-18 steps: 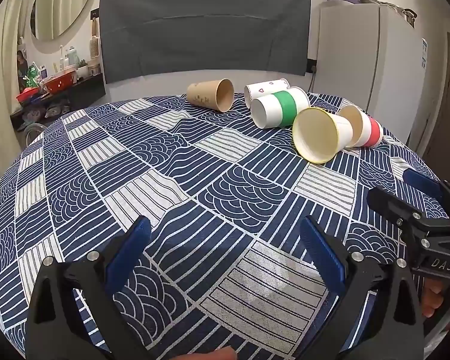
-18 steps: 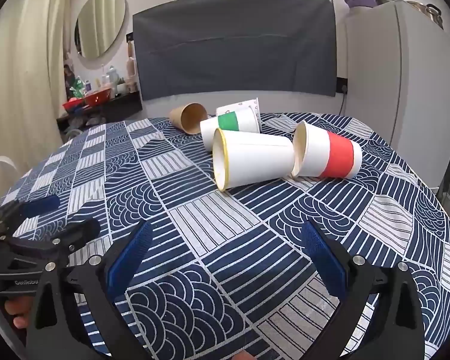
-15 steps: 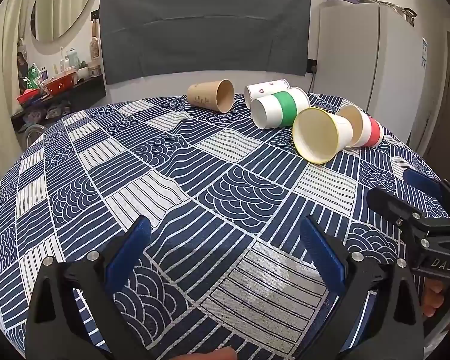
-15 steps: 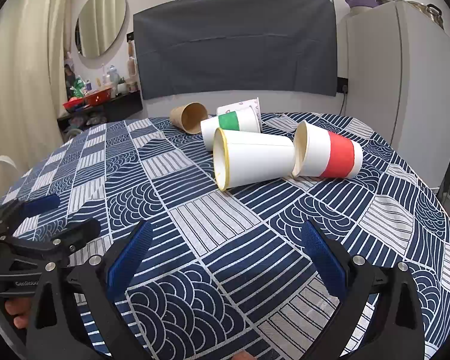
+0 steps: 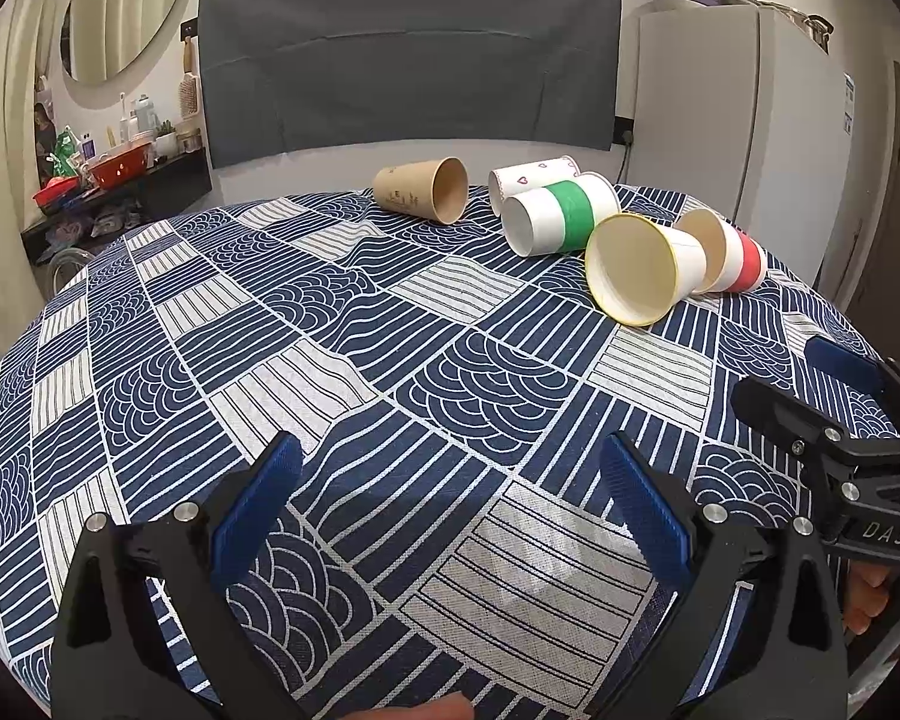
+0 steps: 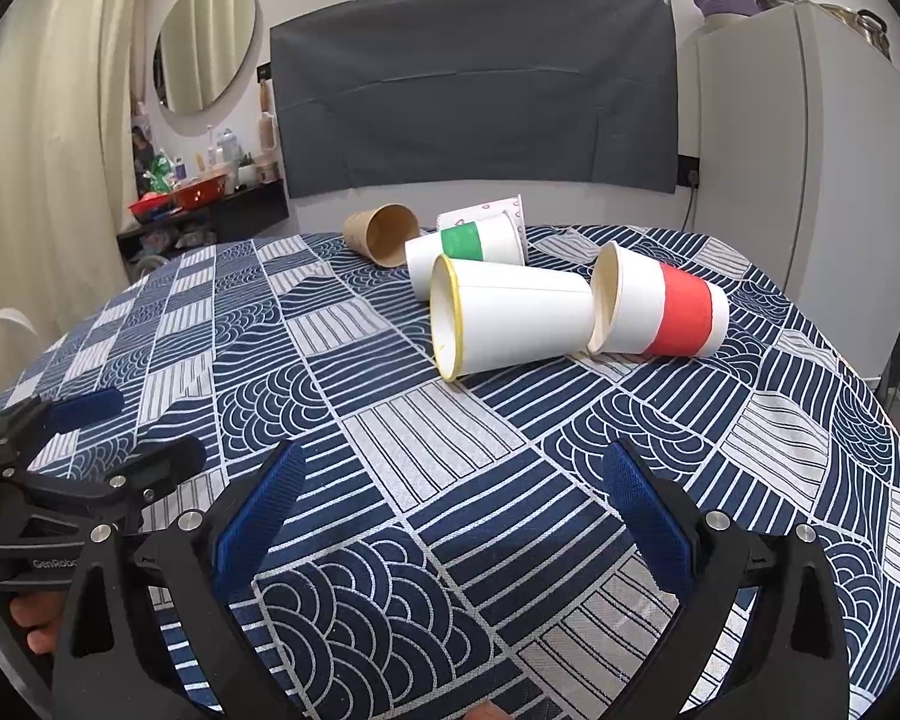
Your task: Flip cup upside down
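Covering table, blue patterned cloth [image 5: 450, 324], grey fridge [image 6: 810, 180], both tongs released

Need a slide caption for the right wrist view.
Open right claw faces five paper cups lying on their sides on the blue patterned tablecloth, the yellow-rimmed white cup nearest.
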